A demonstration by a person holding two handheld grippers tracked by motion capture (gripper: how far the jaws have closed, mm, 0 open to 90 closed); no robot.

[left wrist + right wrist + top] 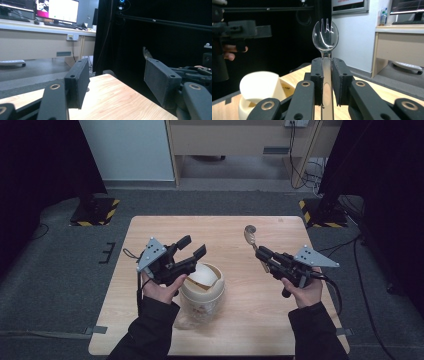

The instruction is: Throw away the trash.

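Tongs first: the right gripper (327,82) is clamped on the handle of a clear plastic spork (325,35), the two pads pressed flat against the thin stem just below the bowl, which is held up and out beyond the jaws. Light and thin, the spork is judged to be slick and a little springy; a hold near the bowl, as here, should keep it from pivoting, though a hard squeeze might crack it. The left gripper (193,250) is held partly spread with nothing between its pads, raised above the wooden table (150,227) and just beside the cup (202,290). The cup, a cream paper tub with its lid peeled partly back, stands near the table's front middle; it is judged light, easily tipped and soft-walled, best steadied low on its side. Both forearms are brought in from the near edge, the left hand (161,289) angled inward over the cup, the right hand (303,292) angled toward the table's far side.
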